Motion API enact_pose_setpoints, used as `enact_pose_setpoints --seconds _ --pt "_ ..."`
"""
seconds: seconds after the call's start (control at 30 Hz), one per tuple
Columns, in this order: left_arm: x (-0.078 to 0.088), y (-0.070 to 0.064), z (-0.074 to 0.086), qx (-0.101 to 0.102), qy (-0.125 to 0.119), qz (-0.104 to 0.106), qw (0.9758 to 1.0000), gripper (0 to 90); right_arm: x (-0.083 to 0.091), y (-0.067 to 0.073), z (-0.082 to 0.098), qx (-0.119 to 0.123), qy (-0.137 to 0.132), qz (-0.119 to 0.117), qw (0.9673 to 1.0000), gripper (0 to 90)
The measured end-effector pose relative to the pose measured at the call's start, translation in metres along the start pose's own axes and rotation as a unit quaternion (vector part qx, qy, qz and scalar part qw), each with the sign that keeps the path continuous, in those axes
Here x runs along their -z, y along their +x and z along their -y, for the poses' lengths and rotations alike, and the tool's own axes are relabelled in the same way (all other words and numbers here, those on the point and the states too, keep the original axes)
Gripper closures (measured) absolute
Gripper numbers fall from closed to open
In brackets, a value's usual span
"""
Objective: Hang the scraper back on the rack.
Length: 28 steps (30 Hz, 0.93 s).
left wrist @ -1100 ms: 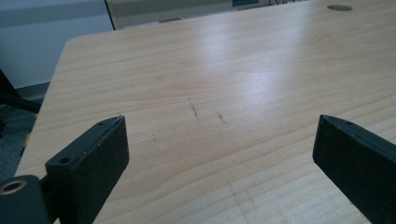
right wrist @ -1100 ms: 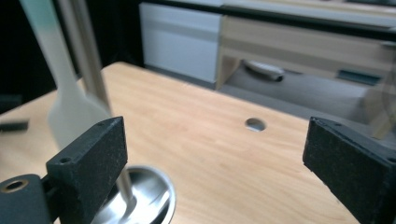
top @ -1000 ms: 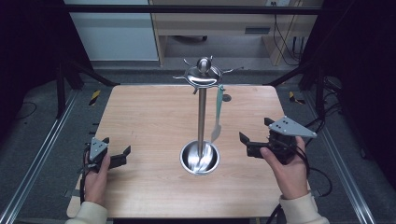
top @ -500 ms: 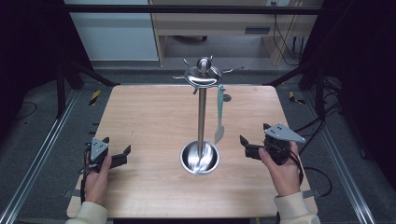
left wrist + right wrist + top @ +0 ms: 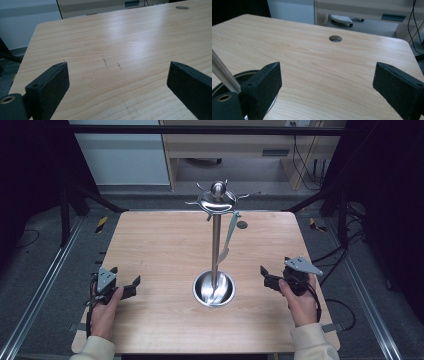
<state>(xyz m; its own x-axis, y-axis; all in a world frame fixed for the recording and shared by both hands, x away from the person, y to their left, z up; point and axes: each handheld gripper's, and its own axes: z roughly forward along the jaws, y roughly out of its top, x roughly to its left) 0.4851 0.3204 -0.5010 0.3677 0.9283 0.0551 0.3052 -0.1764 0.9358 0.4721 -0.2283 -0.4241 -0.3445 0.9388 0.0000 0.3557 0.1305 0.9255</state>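
Left gripper (image 5: 125, 289): held low at the near left of the counter (image 5: 165, 250); jaws are spread wide, nothing is held between them, bare wood is seen in the gap in the left gripper view
Right gripper (image 5: 267, 276): held at the near right of the counter, pointed toward the stand; jaws are spread wide and empty
Stand (image 5: 216, 245): a steel pole is set upright near the counter's middle, on a round dish base (image 5: 214, 290), with a hooked disc and ball on top
Hanging utensil (image 5: 229, 236): a pale green handle is hung from a hook on the stand's right side, its metal end down beside the pole
Base vs right gripper: near, not touching; base rim (image 5: 244, 75) is seen behind the left jaw in the right gripper view
Cable hole (image 5: 335, 38): set in the counter's far part
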Motion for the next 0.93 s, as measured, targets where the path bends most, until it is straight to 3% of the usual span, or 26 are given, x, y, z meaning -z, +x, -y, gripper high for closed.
enact_pose_setpoints --seconds 0.3,0.57,0.67,0.8,0.93 --pt "0.000 0.000 0.000 0.001 0.002 0.004 1.0000 3.7 -0.022 -0.002 0.009 -0.012 0.025 -0.006 0.9996 9.4" --pt "0.000 -0.001 0.000 0.002 0.002 0.005 1.0000 3.7 -0.041 -0.006 0.019 0.003 0.034 -0.012 0.9993 11.2" --pt "0.000 -0.002 0.000 0.004 0.004 0.012 0.9999 3.6 -0.044 -0.007 0.027 -0.003 0.028 -0.014 0.9995 12.6" --pt "0.000 -0.004 -0.001 -0.001 0.002 0.013 0.9999 3.8 -0.048 -0.008 0.038 0.016 0.053 -0.007 0.9984 12.4" --pt "0.000 -0.003 -0.002 -0.001 -0.001 0.012 0.9999 3.8 -0.045 -0.011 0.040 0.006 0.051 0.006 0.9987 12.4"
